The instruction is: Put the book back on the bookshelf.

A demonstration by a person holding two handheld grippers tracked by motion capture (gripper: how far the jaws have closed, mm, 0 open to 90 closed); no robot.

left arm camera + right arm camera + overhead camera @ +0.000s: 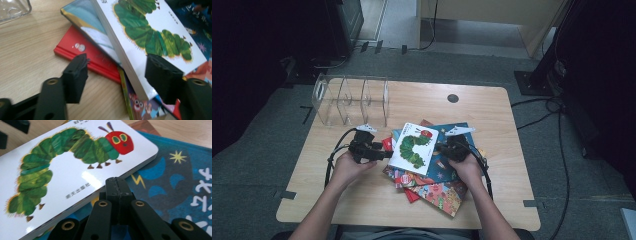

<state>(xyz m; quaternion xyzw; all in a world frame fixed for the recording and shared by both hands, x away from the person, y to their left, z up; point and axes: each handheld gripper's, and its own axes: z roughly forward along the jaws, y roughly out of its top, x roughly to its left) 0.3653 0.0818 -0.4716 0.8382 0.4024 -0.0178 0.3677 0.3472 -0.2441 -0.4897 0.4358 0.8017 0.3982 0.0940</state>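
Two grippers flank the caterpillar book (pixel 413 148), the white board book that tops the heap and serves as reference for every place below. Your left gripper (pixel 382 154) sits at that book's left edge; in the left gripper view its jaws stand wide apart, one pad over bare wood, the other over the book's cover near the lower corner, with the thick white page edge between them and neither pad pressing on it. Your right gripper (pixel 117 185) sits at the book's right edge; in the right gripper view its jaws are pressed fully together with nothing between them, their tip just beside the book's long side. The caterpillar book lies tilted, its left side raised on what is beneath it, cover up, red head toward the far end. Under it to the right: a dark blue book (pixel 175 175) with yellow stars and a lightning mark. Under it to the left: a red book (pixel 86 58), flat on the wood, and a pale blue-and-yellow book (pixel 86 21) between the two. Under its near end: a bright red patterned book (pixel 443 196) jutting toward you. Beyond the book, toward the far left: a clear plastic divider rack (pixel 350 99), upright, well apart from the heap. All of it rests on a light wooden table (pixel 492 115), and your hands (pixel 346 167) hold the grippers from the near side.
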